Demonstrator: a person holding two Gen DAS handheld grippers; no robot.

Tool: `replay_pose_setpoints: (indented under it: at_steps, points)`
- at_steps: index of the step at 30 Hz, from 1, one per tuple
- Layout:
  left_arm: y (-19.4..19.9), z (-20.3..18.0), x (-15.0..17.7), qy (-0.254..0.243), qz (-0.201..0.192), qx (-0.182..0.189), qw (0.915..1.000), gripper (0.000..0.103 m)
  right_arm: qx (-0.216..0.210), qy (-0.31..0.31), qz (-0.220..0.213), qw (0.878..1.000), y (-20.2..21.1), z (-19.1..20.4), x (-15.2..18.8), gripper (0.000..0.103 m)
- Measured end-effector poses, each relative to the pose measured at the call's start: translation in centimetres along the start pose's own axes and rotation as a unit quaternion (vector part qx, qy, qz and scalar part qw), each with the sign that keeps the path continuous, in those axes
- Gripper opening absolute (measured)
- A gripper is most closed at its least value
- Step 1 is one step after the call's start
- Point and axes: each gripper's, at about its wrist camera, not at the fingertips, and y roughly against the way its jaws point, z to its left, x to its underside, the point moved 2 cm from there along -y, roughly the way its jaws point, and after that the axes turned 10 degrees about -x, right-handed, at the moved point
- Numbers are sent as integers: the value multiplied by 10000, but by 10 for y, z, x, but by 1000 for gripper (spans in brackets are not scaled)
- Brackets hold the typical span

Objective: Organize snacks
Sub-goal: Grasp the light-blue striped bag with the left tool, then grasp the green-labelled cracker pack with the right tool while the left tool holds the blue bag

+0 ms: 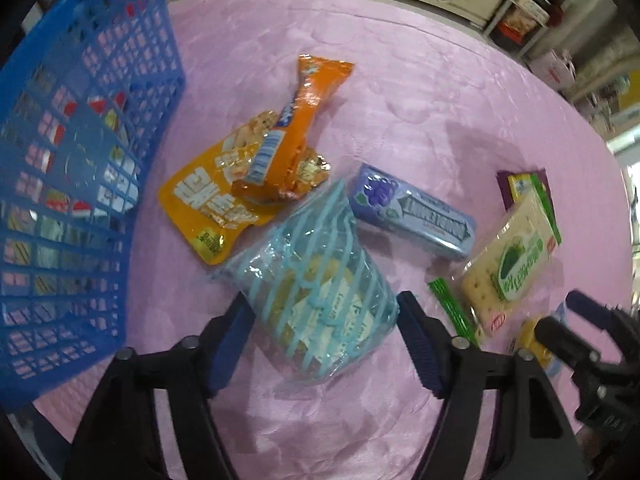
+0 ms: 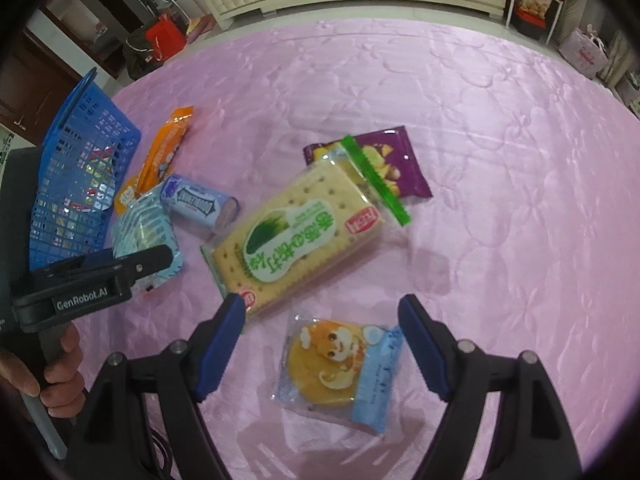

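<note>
A blue plastic basket [image 1: 80, 184] stands at the far left on a surface covered by a pink cloth [image 1: 440, 100], with some snack packets visible through its mesh. Just to its right lie an orange pouch [image 1: 208, 208] and an orange wrapped bar [image 1: 296, 128] resting across it. Next comes a blue striped bag of biscuits [image 1: 320, 292], which sits between the spread fingers of the left claw [image 1: 324, 344]; the claw is open and not yet gripping. Further right lie a purple gum pack [image 1: 412, 216], a cracker packet [image 2: 296, 236], and a purple snack bag [image 2: 384, 160]. The right claw [image 2: 320, 352], also spread wide, hovers around a small cake packet [image 2: 340, 376]. The step appears to be picking up; next, each claw likely needs to close, lift and carry its packet left to the basket.
</note>
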Motion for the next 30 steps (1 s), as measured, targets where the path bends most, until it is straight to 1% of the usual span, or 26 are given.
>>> replay_pose_setpoints:
  at_steps: [1,4,9,11,13,15,17,21,26,30]
  points:
    - [1,-1,0,-39,1,-2,10000,65,-5,-39,-1,10000,1,-1,0,82]
    - [10,-3,3,-98,-105,142,9998,64,28,-106,-15,9999,5,-1,2,82]
    - [34,-5,11,-456,-500,140,9976,64,43,-256,-69,9996,16,0,-1,82]
    - [43,-5,11,-562,-644,140,9962,64,-36,-434,-137,9990,20,1,-5,82]
    - [49,-2,9,-655,-796,84,9946,64,-145,-635,-188,9977,21,0,-10,82]
    - [55,1,7,-830,-921,-78,9923,64,-195,-812,-216,9963,18,-3,-15,82]
    - [57,2,3,-946,-957,-203,9907,64,-160,-1083,-200,9938,8,-5,-22,82]
    - [61,14,-4,-1046,-977,-219,9895,64,-357,-1575,-287,9865,-6,-11,-28,82]
    - [65,15,-10,-1327,-1133,-319,9841,64,-282,-1862,-277,9817,-18,-9,-36,82]
    - [59,8,-12,-1357,-1147,-254,9838,64,22,-1927,-223,9810,-27,-6,-42,82]
